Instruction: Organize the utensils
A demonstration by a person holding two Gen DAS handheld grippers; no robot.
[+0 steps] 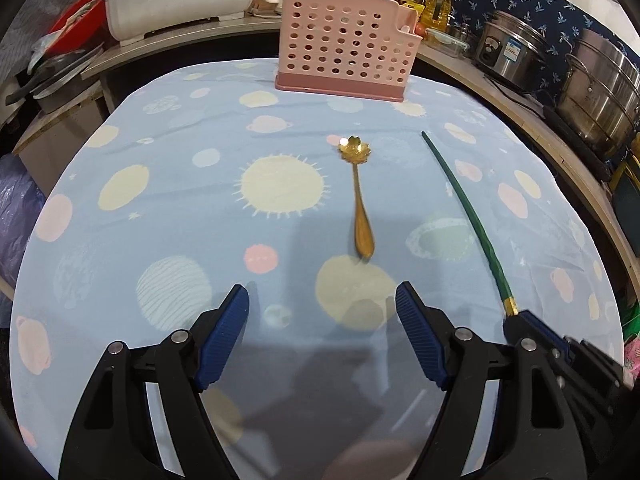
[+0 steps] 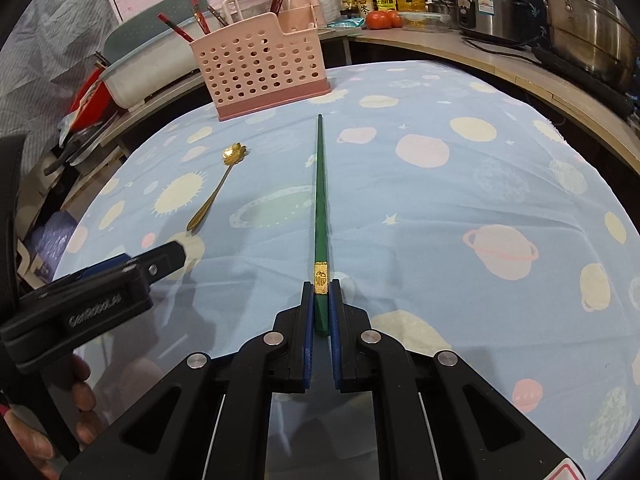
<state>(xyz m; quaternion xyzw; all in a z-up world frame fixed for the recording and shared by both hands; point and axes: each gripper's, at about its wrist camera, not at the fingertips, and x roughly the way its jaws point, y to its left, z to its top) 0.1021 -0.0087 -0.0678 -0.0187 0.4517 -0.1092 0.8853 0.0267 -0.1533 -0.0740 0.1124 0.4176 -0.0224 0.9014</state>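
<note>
My view showed a pale blue cloth-covered surface (image 1: 168, 208) printed with cream suns, pink ringed planets and faint mint globes. On it lay a gold metal spoon with a flower-shaped bowl (image 1: 362, 216) and a dark green chopstick banded in patterned gold near its thick end (image 2: 320, 216). I saw a pink perforated plastic utensil basket with a darker rose base (image 1: 344, 48), dotted with round holes, and red-brown chopsticks (image 2: 176, 28) standing in it. Both grippers were black, and their ribbed fingers (image 1: 222, 340) were deep blue.
</note>
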